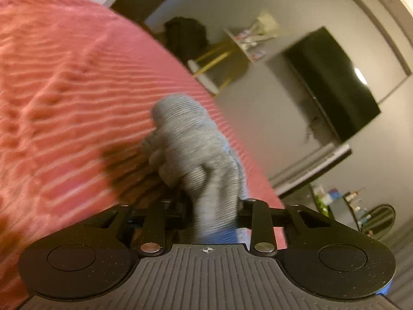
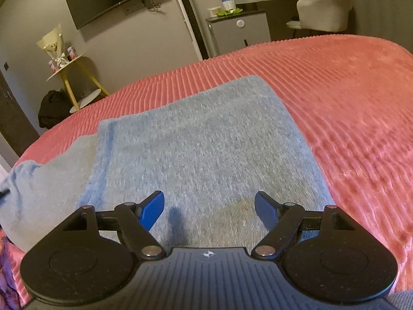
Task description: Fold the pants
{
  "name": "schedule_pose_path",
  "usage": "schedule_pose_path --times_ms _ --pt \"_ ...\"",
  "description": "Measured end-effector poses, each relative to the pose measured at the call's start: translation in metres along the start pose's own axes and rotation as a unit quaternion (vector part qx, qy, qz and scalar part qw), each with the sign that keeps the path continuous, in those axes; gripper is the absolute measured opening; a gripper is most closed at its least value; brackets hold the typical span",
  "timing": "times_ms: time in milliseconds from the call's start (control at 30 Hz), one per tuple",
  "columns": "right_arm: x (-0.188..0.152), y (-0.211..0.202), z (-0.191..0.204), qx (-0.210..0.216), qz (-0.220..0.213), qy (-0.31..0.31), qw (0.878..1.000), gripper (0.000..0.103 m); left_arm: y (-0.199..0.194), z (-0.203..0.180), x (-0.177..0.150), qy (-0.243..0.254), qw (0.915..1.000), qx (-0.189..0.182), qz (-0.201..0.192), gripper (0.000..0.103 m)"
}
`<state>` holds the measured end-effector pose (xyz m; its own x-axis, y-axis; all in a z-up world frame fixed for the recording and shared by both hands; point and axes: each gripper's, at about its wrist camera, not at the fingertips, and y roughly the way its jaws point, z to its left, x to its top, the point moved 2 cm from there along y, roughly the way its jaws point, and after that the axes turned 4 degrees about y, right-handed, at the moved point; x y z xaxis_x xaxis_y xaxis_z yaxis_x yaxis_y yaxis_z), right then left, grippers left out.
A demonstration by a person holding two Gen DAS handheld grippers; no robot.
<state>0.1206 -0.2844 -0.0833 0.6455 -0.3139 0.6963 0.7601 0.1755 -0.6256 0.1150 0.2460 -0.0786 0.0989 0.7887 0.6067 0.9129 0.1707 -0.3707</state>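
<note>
Your left tongs (image 1: pixel 206 206) have a bunched wad of the grey pants (image 2: pixel 196 149) between them, though whether the pads pinch it you cannot tell; a loose hold would let the wad slip and undo the fold. Your right tongs (image 2: pixel 210 206) hang open and empty above the pants, which lie mostly flat on the pink ribbed bed (image 2: pixel 348 103), rumpled at the left edge.

Grey-blue pants (image 2: pixel 201 139), ribbed pink bedspread (image 2: pixel 348 103)
</note>
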Motion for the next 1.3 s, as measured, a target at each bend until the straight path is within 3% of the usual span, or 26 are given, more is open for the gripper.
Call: schedule_pose_path --times_ms 67,100,167,233,267,367,500,633,733,833,967,1033,1100,1133,1233,1300 --pt "0.0 0.0 0.0 -0.002 -0.001 0.002 1.0 0.078 0.01 0.005 -0.003 -0.015 0.9994 0.029 0.009 0.066" --pt "0.0 0.0 0.0 -0.002 -0.002 0.004 1.0 0.078 0.016 0.009 -0.005 -0.016 0.998 0.058 0.021 0.069" --pt "0.0 0.002 0.001 -0.004 -0.002 -0.001 1.0 0.078 0.026 0.01 -0.007 0.006 0.9967 0.075 0.03 0.065" --pt "-0.001 0.002 0.002 -0.006 -0.003 -0.008 1.0 0.078 0.027 0.005 -0.006 0.041 0.996 0.076 0.024 0.048" --pt "-0.001 0.002 0.002 -0.007 -0.003 -0.01 1.0 0.078 0.028 0.003 -0.006 0.051 0.9953 0.079 0.024 0.034" --pt "-0.001 0.002 0.002 -0.007 -0.006 -0.01 1.0 0.078 0.024 -0.004 -0.003 0.067 0.9958 0.063 0.011 0.022" --pt "0.002 -0.004 0.0 -0.004 -0.015 -0.003 1.0 0.078 0.0 -0.033 -0.002 0.126 0.99 0.058 -0.023 0.02" --pt "0.005 -0.012 0.0 0.002 -0.027 0.003 1.0 0.078 -0.037 -0.087 -0.012 0.215 0.9734 0.044 -0.065 0.019" --pt "0.009 -0.018 0.0 0.01 -0.038 0.011 0.999 0.078 -0.062 -0.135 -0.027 0.273 0.9584 0.004 -0.084 0.019" --pt "0.012 -0.023 -0.001 0.02 -0.048 0.022 0.998 0.078 -0.083 -0.192 -0.063 0.36 0.928 -0.049 -0.083 0.019" --pt "0.016 -0.029 -0.008 0.043 -0.054 0.059 0.996 0.078 -0.107 -0.258 -0.14 0.474 0.8714 -0.112 -0.059 0.02" --pt "0.019 -0.031 -0.012 0.059 -0.055 0.082 0.993 0.078 -0.11 -0.279 -0.186 0.517 0.8456 -0.127 -0.039 0.024" --pt "0.022 -0.035 -0.015 0.07 -0.057 0.098 0.991 0.078 -0.105 -0.29 -0.233 0.544 0.8299 -0.124 -0.002 0.038" --pt "0.023 -0.037 -0.016 0.074 -0.058 0.104 0.99 0.078 -0.098 -0.291 -0.258 0.565 0.8151 -0.12 0.044 0.041" --pt "0.023 -0.043 -0.02 0.078 -0.054 0.113 0.989 0.078 -0.076 -0.284 -0.318 0.626 0.7511 -0.068 0.2 0.042" --pt "0.024 -0.044 -0.027 0.086 -0.034 0.129 0.987 0.078 -0.09 -0.275 -0.329 0.658 0.73 -0.056 0.175 0.044"
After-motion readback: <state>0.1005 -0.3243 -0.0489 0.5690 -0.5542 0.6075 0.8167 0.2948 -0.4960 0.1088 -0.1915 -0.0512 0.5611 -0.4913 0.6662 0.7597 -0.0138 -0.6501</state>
